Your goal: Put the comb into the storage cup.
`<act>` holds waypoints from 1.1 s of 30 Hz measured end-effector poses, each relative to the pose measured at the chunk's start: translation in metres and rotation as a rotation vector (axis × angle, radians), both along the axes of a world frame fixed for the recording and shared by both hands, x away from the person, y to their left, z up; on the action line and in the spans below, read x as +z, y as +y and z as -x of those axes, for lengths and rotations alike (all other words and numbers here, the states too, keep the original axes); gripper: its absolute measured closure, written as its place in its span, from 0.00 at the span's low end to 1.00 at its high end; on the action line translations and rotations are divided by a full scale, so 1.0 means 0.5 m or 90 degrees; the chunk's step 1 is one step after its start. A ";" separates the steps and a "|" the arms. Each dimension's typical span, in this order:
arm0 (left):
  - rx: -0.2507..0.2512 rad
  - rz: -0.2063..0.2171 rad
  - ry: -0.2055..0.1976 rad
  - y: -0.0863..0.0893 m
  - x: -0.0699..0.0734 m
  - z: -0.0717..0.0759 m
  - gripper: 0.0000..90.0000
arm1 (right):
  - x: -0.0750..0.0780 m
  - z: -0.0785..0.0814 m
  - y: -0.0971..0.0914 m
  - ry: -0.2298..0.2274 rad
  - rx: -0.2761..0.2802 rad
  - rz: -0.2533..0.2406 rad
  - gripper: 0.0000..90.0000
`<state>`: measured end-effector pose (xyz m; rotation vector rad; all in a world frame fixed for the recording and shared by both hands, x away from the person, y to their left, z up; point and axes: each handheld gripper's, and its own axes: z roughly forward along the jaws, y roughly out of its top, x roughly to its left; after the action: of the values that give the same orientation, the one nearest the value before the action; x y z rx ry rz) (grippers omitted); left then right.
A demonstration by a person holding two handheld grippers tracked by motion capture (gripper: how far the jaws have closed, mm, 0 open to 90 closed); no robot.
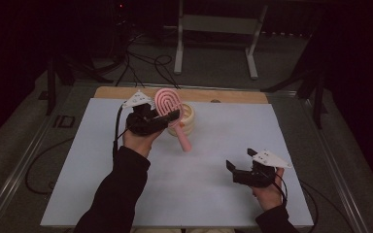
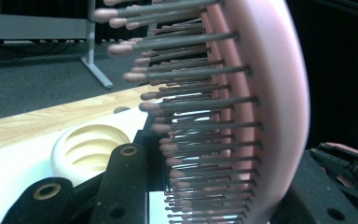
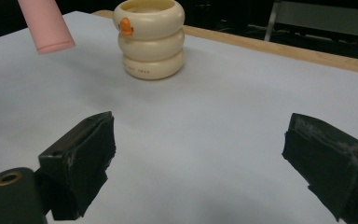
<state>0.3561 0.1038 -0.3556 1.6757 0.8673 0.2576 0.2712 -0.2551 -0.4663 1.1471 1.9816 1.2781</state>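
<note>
A pink hairbrush [image 1: 167,102] hangs above the table with its head up and its handle [image 1: 185,141] slanting down to the right. My left gripper [image 1: 167,119] is shut on the head, and in the left gripper view its dark bristles [image 2: 205,102] stick out to the left. Just behind the brush a cream ringed holder [image 1: 189,121] stands upright on the white table top; it has an orange mark [image 3: 127,26]. At the near right my right gripper [image 1: 240,159] rests low over the table, open, its jaws [image 3: 200,172] wide apart with nothing between them.
The white table top [image 1: 213,194] has a wooden strip [image 1: 233,96] along its far edge. Beyond it, a white metal stand [image 1: 213,29] and loose cables [image 1: 145,63] lie on the dark floor. The brush handle's end [image 3: 46,28] hangs above the table left of the holder [image 3: 150,39].
</note>
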 end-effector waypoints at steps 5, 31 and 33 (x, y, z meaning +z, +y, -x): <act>0.004 0.004 -0.002 0.003 0.006 -0.004 0.71 | -0.002 -0.001 0.000 0.002 0.000 0.001 0.10; 0.025 -0.001 -0.011 0.010 0.026 -0.032 0.71 | -0.002 0.000 -0.004 0.009 -0.001 -0.002 0.10; 0.027 0.000 -0.010 0.010 0.027 -0.033 0.71 | -0.002 0.000 -0.004 0.008 -0.001 -0.002 0.10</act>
<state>0.3728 0.1086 -0.3423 1.6552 0.8910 0.3000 0.2715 -0.2569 -0.4671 1.1606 1.9874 1.2776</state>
